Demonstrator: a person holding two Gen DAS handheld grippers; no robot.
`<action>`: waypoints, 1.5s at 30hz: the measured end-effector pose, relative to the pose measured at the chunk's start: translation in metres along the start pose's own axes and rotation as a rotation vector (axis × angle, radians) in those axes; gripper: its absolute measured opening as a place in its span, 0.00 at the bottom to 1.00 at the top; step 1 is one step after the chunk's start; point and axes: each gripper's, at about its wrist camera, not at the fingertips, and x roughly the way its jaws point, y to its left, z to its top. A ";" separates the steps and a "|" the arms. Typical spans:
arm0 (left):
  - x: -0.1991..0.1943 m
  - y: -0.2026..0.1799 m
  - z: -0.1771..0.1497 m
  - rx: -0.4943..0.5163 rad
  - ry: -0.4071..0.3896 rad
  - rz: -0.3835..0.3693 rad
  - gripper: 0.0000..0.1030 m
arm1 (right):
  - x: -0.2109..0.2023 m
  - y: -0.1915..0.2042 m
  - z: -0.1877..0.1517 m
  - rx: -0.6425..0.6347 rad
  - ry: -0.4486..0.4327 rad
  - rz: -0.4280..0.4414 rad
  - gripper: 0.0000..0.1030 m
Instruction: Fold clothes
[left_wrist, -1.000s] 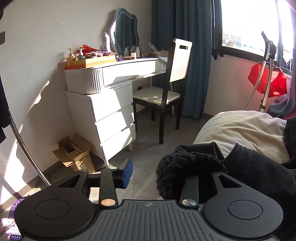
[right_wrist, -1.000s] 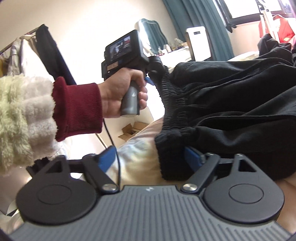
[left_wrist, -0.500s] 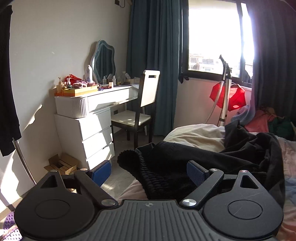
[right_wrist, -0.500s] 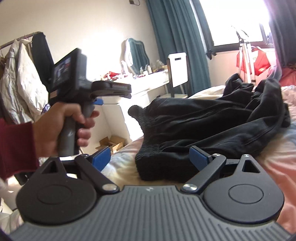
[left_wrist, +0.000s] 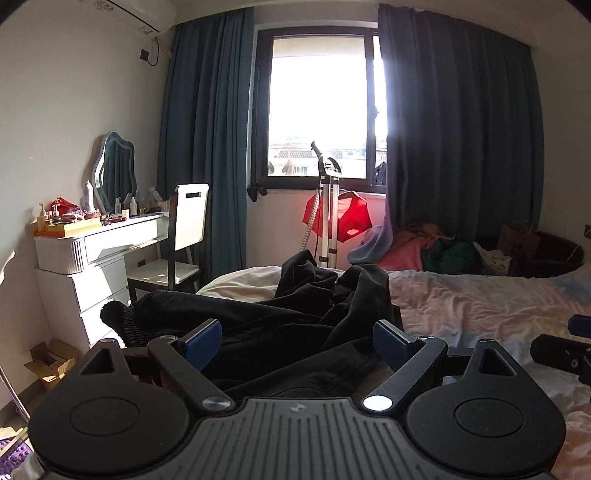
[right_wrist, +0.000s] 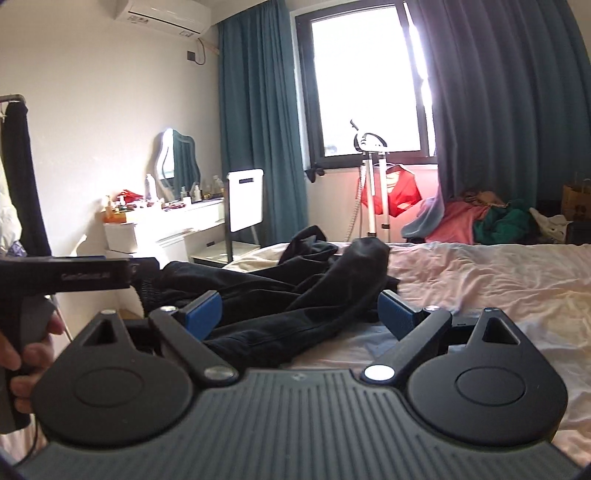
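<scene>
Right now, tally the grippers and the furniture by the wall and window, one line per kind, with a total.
Open two-finger grippers: 2 (left gripper, right gripper)
White vanity desk: 1
Chair: 1
Wavy-edged mirror: 1
Garment steamer stand: 1
Black garment on the bed: 1
Total: 7

Crumpled black fabric garment (left_wrist: 295, 314) w/ ribbed waistband on bed w/ pale pink-and-cream mottled sheet (left_wrist: 480, 306), teal-blue curtains (right_wrist: 255, 110), white drawer unit (left_wrist: 92, 280), bright red cloth (left_wrist: 347, 221) on silver stand, pink & green clothes heap (right_wrist: 480, 218), blue pads (left_wrist: 203, 339) on black grippers.
</scene>
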 end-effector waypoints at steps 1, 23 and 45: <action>0.001 -0.006 -0.007 0.009 0.005 0.002 0.88 | -0.002 -0.011 -0.004 0.013 -0.001 -0.020 0.90; 0.242 -0.127 -0.042 0.332 0.122 -0.070 0.70 | -0.006 -0.102 -0.042 0.227 0.003 -0.357 0.90; 0.545 -0.257 -0.022 0.448 0.188 0.214 0.10 | 0.117 -0.176 -0.114 0.286 0.162 -0.455 0.90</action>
